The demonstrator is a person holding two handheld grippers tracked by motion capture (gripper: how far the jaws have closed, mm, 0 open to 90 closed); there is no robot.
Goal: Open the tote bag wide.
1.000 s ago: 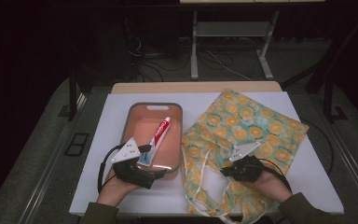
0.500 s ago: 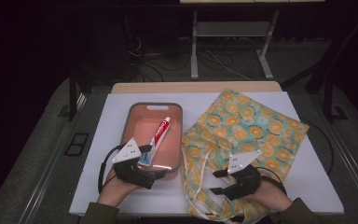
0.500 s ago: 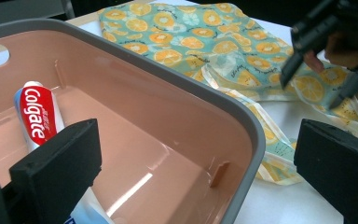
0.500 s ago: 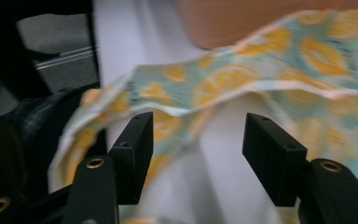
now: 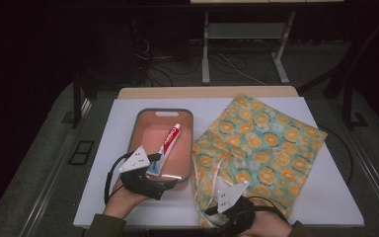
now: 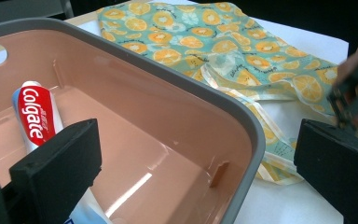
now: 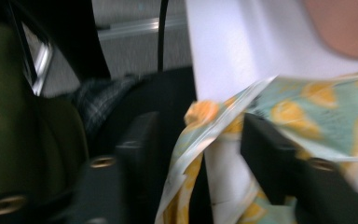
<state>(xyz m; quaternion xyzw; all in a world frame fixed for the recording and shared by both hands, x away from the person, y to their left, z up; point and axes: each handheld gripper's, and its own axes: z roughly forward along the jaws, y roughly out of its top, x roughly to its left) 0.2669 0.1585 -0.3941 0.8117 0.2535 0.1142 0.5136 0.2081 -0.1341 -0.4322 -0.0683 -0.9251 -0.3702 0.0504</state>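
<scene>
Toothpaste tube [image 5: 166,146] in tub [image 5: 162,114], bag [image 5: 261,143] right.

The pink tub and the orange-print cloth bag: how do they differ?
The pink tub is rigid, plain and grey-rimmed; the cloth bag is soft, crumpled and patterned. The tub stands with walls up and holds a toothpaste tube; the bag lies flat. Both rest side by side on the white table.

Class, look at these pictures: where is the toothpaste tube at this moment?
In the high view the toothpaste tube lies slanted inside the pink tub, left of the orange-print bag, with the left tool at the tub's near rim.
</scene>
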